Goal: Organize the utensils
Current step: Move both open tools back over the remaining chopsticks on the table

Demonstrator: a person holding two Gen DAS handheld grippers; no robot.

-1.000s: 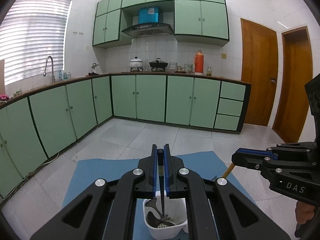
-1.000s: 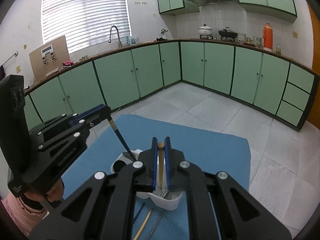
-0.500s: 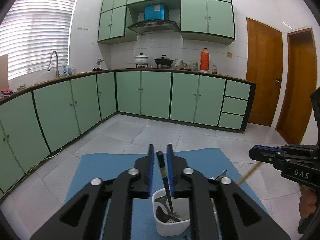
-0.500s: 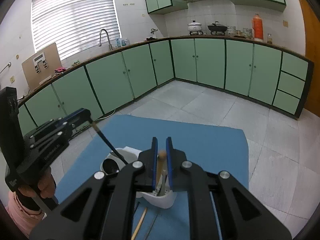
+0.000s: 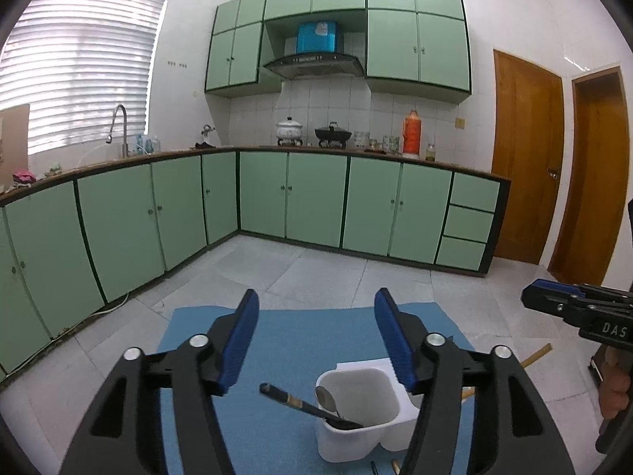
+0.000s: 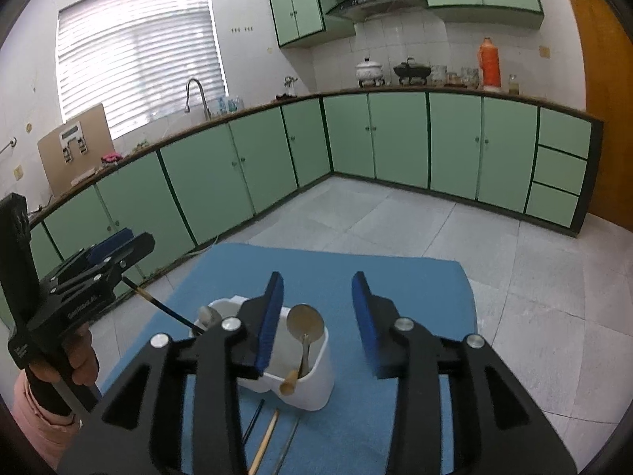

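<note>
A white two-compartment utensil holder (image 5: 364,423) (image 6: 312,380) stands on a blue mat (image 5: 292,336) (image 6: 344,277). A dark-handled ladle (image 5: 300,401) (image 6: 166,308) leans out of its left compartment. A wooden-handled spoon (image 6: 302,340) leans in the right compartment. My left gripper (image 5: 316,336) is open and empty above the holder; it also shows in the right wrist view (image 6: 114,247). My right gripper (image 6: 316,316) is open and empty above the holder; it also shows in the left wrist view (image 5: 532,297).
Loose utensils (image 6: 269,435), thin dark, wooden and metal ones, lie on the mat in front of the holder. A wooden handle end (image 5: 536,354) shows right of the holder. Green cabinets (image 5: 316,198) line the walls beyond a tiled floor.
Both grippers have opened. The left let go of the dark-handled ladle and the right let go of the wooden-handled spoon; both now rest in the holder. Both grippers have pulled back.
</note>
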